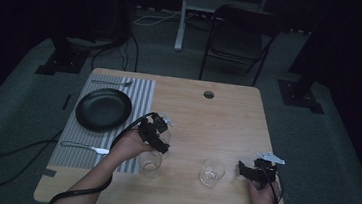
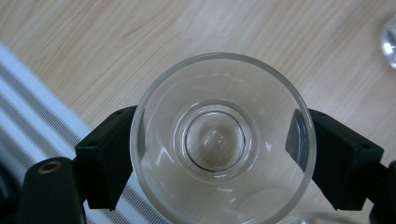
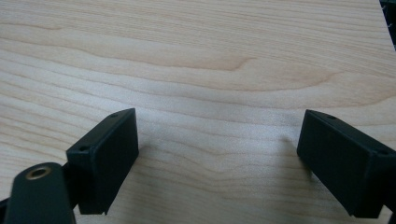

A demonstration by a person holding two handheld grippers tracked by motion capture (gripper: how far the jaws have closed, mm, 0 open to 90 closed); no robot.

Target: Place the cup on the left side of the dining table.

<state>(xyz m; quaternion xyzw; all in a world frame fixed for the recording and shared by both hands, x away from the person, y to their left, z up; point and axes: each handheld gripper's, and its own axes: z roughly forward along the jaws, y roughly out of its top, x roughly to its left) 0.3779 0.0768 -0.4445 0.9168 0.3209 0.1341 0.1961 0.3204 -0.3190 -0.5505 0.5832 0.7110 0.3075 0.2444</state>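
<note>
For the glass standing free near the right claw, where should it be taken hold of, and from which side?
Grip the free glass across its round wall just below the rim, coming from above with one jaw on each side. It stands upright with its mouth open, and bare table surrounds it. The right claw is nearest, its jaws spread wide; whether that span clears the rim is uncertain.

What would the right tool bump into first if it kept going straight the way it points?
Probably just the bare wooden table. The right tool is open and angled down at the wood, with nothing between its jaws or ahead of them. How far off the wood is remains unclear.
</note>
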